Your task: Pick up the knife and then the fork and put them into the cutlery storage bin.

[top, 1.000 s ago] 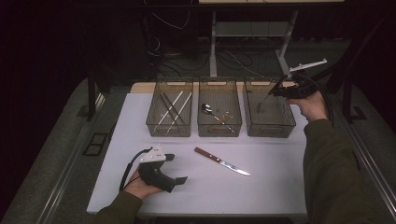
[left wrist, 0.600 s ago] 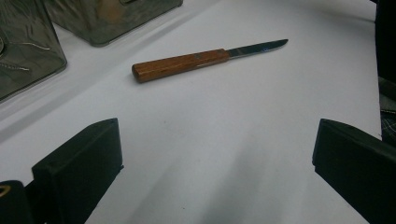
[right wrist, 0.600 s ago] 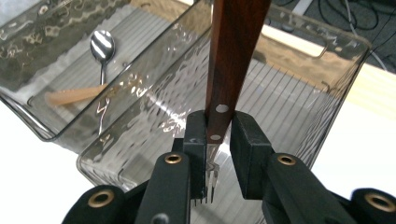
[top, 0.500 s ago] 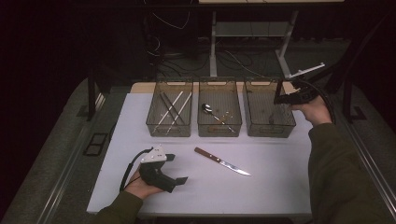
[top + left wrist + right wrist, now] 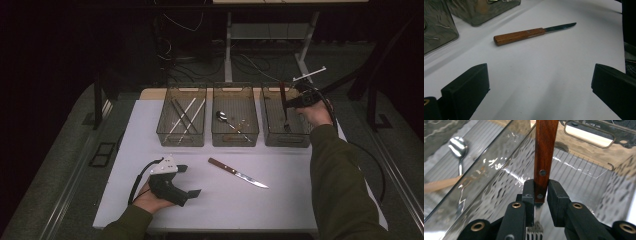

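The right tool [image 5: 541, 192], clamped on a fork [image 5: 543, 155], holds it upright, tines down, over the right bin [image 5: 272, 137].

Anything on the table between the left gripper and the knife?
Nothing: in the left gripper view, bare white table runs from the open left gripper up to the knife. The high view shows the same gap.

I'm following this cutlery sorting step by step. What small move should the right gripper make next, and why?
Probably lower a little further, then open. The right gripper is shut on a wooden-handled fork, tines down, over the right-hand bin, which looks empty. The fork hangs inside the bin's walls, so releasing from lower should drop it in gently. The knife lies on the table for later.
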Motion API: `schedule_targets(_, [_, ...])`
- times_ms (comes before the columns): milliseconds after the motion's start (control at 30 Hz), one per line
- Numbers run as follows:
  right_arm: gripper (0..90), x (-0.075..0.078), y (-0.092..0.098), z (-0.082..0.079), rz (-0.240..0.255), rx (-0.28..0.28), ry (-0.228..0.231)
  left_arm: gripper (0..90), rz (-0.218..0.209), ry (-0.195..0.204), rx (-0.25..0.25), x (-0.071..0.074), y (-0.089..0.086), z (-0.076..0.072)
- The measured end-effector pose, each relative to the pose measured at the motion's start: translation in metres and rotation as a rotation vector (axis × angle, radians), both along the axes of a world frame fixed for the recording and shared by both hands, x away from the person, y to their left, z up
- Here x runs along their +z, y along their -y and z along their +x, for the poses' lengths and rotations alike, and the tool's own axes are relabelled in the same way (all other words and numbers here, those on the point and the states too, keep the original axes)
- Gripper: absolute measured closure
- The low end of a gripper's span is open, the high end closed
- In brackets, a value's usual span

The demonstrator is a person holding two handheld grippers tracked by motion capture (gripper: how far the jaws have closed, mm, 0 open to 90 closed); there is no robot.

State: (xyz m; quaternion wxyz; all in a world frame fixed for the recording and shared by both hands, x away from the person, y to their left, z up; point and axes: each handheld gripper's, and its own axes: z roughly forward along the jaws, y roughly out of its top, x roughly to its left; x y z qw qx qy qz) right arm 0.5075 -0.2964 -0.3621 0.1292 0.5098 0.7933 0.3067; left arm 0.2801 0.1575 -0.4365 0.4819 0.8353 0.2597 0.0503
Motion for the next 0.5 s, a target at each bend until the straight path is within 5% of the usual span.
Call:
schedule_targets(233, [73.0,-0.014,-0.008,0.003,0.002,-0.019,-0.005,0.0,-0.003,0.0,-0.002,0.0,0.0,0.0])
schedule_targets(500, [53.2,0.002,-0.004,-0.019,0.078,0.04,0.073,0.0,0.005,0.004,-0.002,0.0,0.0,0.0])
